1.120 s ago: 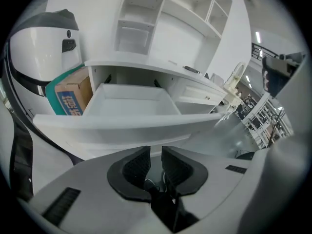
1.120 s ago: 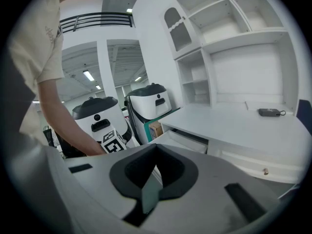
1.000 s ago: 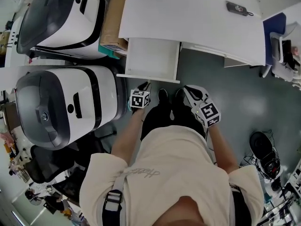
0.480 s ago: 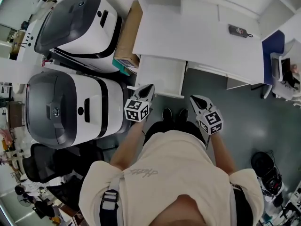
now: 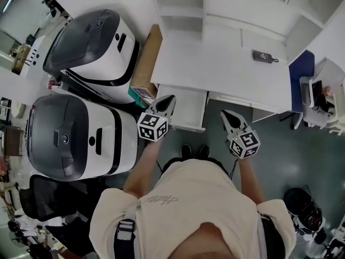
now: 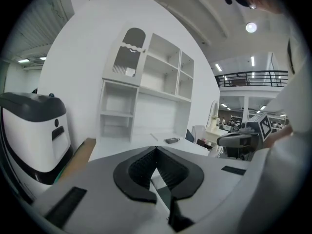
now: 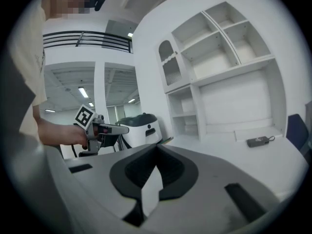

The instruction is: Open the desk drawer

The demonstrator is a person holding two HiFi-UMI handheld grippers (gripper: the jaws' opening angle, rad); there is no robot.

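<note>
The white desk (image 5: 232,74) fills the upper middle of the head view. Its white drawer (image 5: 188,111) stands pulled out from under the front left edge. My left gripper (image 5: 168,101) hovers over the drawer's left front corner, shut and holding nothing. My right gripper (image 5: 226,115) hangs in front of the desk edge, right of the drawer, also shut and empty. In the left gripper view the jaws (image 6: 156,150) meet at their tips and point over the desk top (image 6: 122,149). In the right gripper view the jaws (image 7: 157,146) are closed too, facing the desk.
Two large white-and-grey machines (image 5: 91,42) (image 5: 75,136) stand left of the desk, with a cardboard box (image 5: 146,63) between them and it. A dark key fob (image 5: 262,56) lies on the desk. Open shelves (image 5: 215,4) rise behind. A blue chair (image 5: 302,77) is at the right.
Both grippers rose from near the person's feet to desk-front height, staying shut. The head view pulled back and up, so the desk and drawer look smaller and lower.
</note>
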